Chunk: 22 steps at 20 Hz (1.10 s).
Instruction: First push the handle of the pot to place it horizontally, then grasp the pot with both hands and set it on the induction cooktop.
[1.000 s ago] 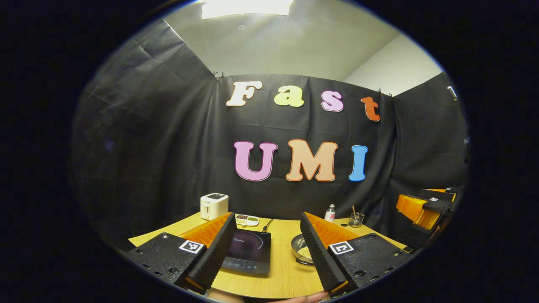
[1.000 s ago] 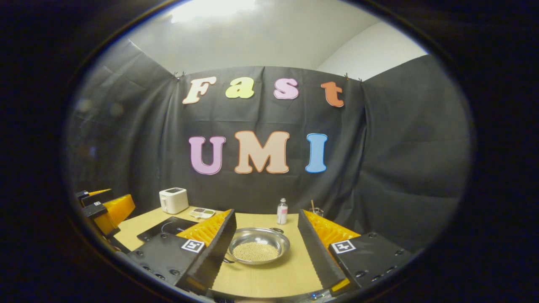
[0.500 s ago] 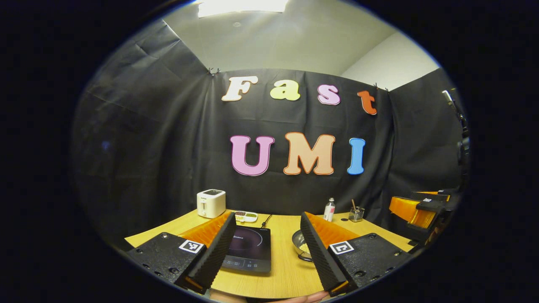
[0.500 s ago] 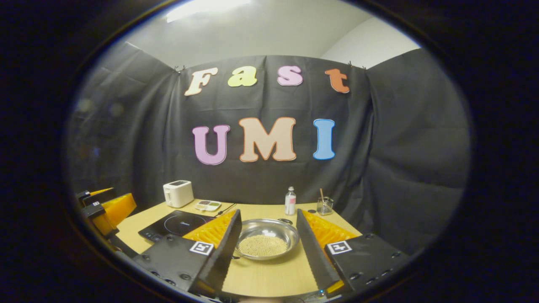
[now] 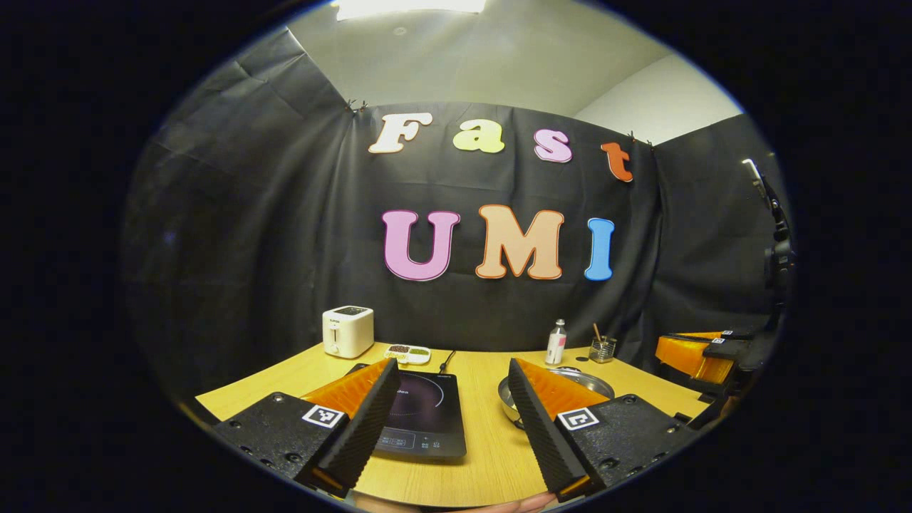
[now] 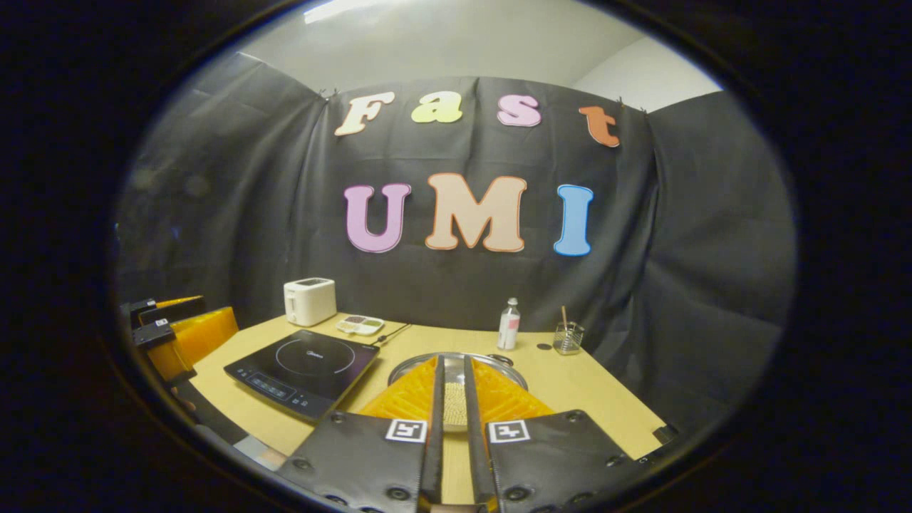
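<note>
Pot [image 6: 499,365]: lower centre of the right gripper view, a round steel pan with pale grains inside, resting on the table [image 6: 591,385], largely hidden behind the fingers. In the left gripper view it [image 5: 595,380] sits lower right of centre.
Pot handle: a small dark loop [image 6: 501,360] shows at the far rim, toward the wall; which way its long axis runs cannot be told.
Induction cooktop [image 6: 303,370]: lower left of the right gripper view, flat on the table, just beside the pot and apart from it.
Right gripper [image 6: 453,370]: bottom centre, fingers drawn nearly together with a narrow slit between them, in front of the pot, pressing nothing.
Left gripper [image 5: 449,374]: bottom of its own view, fingers spread wide, holding nothing.
Backdrop items: toaster [image 6: 310,301], bottle [image 6: 508,325], glass [image 6: 568,339] along the far edge.
</note>
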Each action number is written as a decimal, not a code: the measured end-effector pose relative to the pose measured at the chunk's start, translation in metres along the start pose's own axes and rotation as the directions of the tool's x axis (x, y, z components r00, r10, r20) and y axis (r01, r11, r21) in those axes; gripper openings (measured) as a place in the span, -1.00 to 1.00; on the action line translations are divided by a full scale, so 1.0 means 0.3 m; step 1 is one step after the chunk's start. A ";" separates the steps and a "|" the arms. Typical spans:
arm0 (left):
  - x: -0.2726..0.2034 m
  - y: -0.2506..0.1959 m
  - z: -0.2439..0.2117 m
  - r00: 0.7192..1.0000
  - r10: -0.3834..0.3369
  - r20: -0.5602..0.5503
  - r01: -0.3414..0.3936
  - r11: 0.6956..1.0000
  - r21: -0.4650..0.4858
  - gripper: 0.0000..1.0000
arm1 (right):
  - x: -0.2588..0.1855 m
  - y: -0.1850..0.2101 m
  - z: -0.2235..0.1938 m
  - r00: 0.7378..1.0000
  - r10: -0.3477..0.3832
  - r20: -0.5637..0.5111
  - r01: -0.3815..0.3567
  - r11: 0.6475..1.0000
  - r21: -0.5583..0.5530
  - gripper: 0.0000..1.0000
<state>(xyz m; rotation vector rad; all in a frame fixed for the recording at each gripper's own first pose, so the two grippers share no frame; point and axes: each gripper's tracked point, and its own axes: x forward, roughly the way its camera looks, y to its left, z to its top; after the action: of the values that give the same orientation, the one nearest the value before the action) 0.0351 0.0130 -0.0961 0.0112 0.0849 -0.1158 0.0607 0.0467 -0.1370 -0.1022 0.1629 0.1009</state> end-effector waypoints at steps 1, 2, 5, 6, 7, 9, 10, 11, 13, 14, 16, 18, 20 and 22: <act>0.003 0.008 -0.011 1.000 -0.003 0.005 0.003 1.000 0.011 0.86 | 0.004 -0.004 -0.011 1.000 -0.022 -0.007 0.022 1.000 0.013 -0.63; 0.004 0.020 -0.022 1.000 -0.005 0.013 0.004 1.000 0.026 0.87 | 0.027 -0.002 -0.048 0.999 -0.020 -0.025 0.021 0.999 0.026 -0.82; 0.021 0.043 -0.031 0.999 -0.006 0.049 0.004 0.999 0.051 0.86 | 0.078 0.046 -0.186 0.991 0.016 -0.134 -0.009 0.999 0.054 -1.00; 0.027 0.060 -0.029 0.997 0.001 0.077 -0.005 0.998 0.057 0.85 | 0.089 0.057 -0.245 0.983 0.018 -0.185 -0.011 0.999 0.041 -1.00; 0.041 0.059 -0.031 0.995 -0.003 0.104 -0.004 0.998 0.065 0.87 | 0.102 0.065 -0.296 0.973 0.017 -0.229 -0.013 1.000 0.021 -0.88; 0.050 0.077 -0.035 0.991 0.002 0.133 -0.013 0.997 0.078 0.87 | 0.120 0.072 -0.363 0.959 -0.001 -0.284 0.001 1.000 -0.002 -0.87; 0.057 0.083 -0.040 0.990 0.002 0.143 -0.015 0.996 0.090 0.86 | 0.129 0.098 -0.389 0.951 0.012 -0.309 -0.009 1.000 0.014 -0.92; 0.056 0.090 -0.042 0.987 0.003 0.158 -0.019 0.995 0.101 0.87 | 0.145 0.126 -0.422 0.942 0.031 -0.335 -0.021 0.999 0.034 -0.92; 0.069 0.096 -0.050 0.984 -0.004 0.178 -0.018 0.992 0.124 0.87 | 0.176 0.154 -0.477 0.921 0.040 -0.388 -0.025 0.999 0.044 -0.82; 0.081 0.104 -0.067 0.985 -0.006 0.173 -0.017 0.992 0.129 0.85 | 0.186 0.154 -0.498 0.913 0.031 -0.408 -0.020 0.999 0.031 -0.94; 0.098 0.115 -0.119 0.991 -0.012 0.136 -0.003 0.994 0.114 0.86 | 0.205 0.164 -0.530 0.901 0.018 -0.434 -0.015 1.000 0.010 -0.94; 0.116 0.124 -0.137 0.993 -0.019 0.118 0.010 0.997 0.081 0.87 | 0.224 0.167 -0.566 0.886 0.010 -0.464 -0.015 1.000 -0.007 -0.94; 0.127 0.123 -0.152 0.993 -0.034 0.111 0.027 0.998 0.064 0.87 | 0.239 0.174 -0.591 0.870 0.008 -0.493 -0.017 1.000 -0.014 -0.82; 0.135 0.128 -0.173 0.995 -0.038 0.096 0.033 0.998 0.048 0.87 | 0.253 0.180 -0.609 0.857 0.000 -0.515 -0.018 0.999 -0.031 -0.82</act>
<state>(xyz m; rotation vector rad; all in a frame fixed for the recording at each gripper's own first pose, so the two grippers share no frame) 0.0752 0.0473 -0.1510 0.0505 -0.0149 -0.1534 0.1007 0.0871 -0.3340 -0.1627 0.7019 0.0838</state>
